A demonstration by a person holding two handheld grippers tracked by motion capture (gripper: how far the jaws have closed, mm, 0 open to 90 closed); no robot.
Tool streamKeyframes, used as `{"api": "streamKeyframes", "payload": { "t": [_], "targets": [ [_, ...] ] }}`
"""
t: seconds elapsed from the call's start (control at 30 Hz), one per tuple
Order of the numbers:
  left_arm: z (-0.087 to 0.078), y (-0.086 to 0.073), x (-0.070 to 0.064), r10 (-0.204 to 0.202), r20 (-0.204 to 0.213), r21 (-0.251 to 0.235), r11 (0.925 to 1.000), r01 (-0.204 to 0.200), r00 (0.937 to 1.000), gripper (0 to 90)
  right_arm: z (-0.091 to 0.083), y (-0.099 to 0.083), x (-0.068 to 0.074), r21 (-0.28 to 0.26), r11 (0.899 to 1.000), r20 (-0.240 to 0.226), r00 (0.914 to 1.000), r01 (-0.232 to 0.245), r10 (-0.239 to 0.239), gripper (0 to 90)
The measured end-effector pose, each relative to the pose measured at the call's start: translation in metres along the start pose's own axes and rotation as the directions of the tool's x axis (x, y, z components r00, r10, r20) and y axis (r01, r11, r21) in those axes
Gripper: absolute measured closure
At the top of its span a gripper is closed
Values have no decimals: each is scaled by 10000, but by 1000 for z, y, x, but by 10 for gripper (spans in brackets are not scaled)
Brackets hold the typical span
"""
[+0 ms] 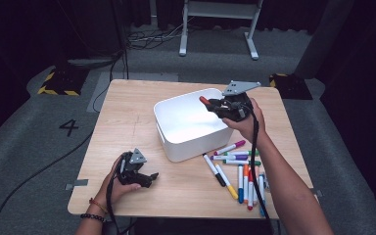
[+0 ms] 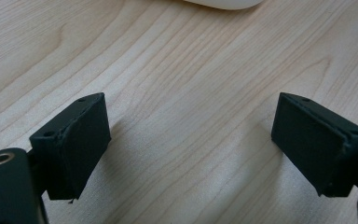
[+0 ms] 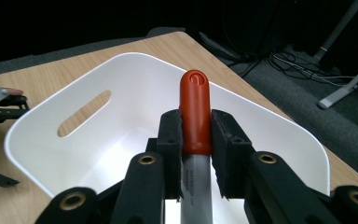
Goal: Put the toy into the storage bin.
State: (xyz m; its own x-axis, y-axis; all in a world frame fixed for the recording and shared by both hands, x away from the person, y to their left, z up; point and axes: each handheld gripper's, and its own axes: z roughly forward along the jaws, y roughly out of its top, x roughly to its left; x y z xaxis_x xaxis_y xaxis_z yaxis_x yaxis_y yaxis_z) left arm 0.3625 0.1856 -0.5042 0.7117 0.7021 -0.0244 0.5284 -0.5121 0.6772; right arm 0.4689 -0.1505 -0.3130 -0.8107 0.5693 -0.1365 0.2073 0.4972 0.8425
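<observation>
Red-capped marker (image 3: pixel 195 116) clamped in right hand-held gripper (image 3: pixel 196 140), over white bin (image 3: pixel 98 74)

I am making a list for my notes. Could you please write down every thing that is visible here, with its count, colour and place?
Table: one, light wood, centre of the high view.
Bin: one, white, with a handle slot, on the table's middle, nothing seen inside.
Held marker: one, orange-red cap, white barrel, clamped over the bin.
Loose markers: about ten, mixed cap colours (pink, green, purple, black, yellow, orange, blue), lying on the table in front of the bin to its right.
Frame: one, white metal, on the floor beyond the table.
Cables: several, on the grey floor.
Left gripper: black, jaws apart, low over bare wood, near left.
Right gripper: black, closed on the held marker.
</observation>
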Motion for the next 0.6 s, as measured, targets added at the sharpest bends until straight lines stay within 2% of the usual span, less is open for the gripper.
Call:
{"api": "streamKeyframes", "payload": {
  "t": [0.37,0.5,0.6],
  "targets": [
    [0,0,0,-5,-9,-6,10000,5,10000,117,18,-2,-19,422,9986,518,9982,-332,310,745],
    [0,0,0,39,2,2,10000,-39,10000,117,28,-6,-28,644,9959,808,9951,-628,575,745],
    [0,0,0,38,4,3,10000,-38,10000,117,33,-8,-31,815,9943,941,9937,-681,603,745]
  ]
}}
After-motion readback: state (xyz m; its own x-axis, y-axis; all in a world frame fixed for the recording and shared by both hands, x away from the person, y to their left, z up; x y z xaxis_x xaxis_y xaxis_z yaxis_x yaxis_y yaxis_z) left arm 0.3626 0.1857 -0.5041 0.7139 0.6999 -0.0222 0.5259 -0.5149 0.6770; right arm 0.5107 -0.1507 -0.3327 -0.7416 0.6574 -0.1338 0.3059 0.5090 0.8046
